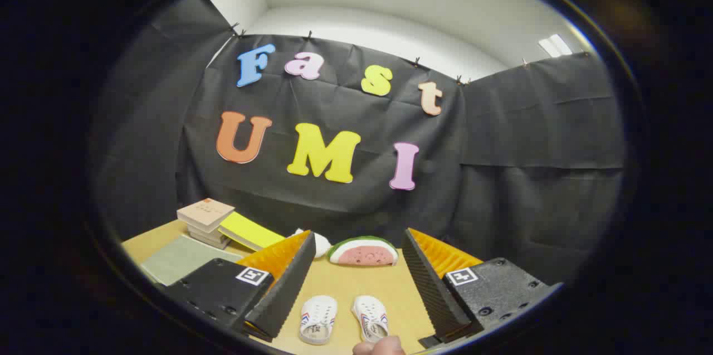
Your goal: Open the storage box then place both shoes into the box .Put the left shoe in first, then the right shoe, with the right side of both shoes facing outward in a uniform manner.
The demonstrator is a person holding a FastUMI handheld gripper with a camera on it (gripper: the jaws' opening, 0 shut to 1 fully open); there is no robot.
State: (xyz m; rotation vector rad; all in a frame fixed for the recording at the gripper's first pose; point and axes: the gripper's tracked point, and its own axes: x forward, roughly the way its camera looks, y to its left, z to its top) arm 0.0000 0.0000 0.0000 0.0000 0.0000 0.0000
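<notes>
two shoes side by side on table between spread jaws, watermelon slice beyond

Hand-held gripper fingers spread wide, gripping nothing.

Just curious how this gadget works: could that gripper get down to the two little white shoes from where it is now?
Probably yes. The gripper is open, and both white shoes lie on the bare table between its fingers, with nothing over them. A person's hand touches the nearer end of one shoe.

White shoes bore red-and-blue stripes; fingers were black and orange; at twelve o'clock, a green-rinded pink watermelon slice.
</notes>
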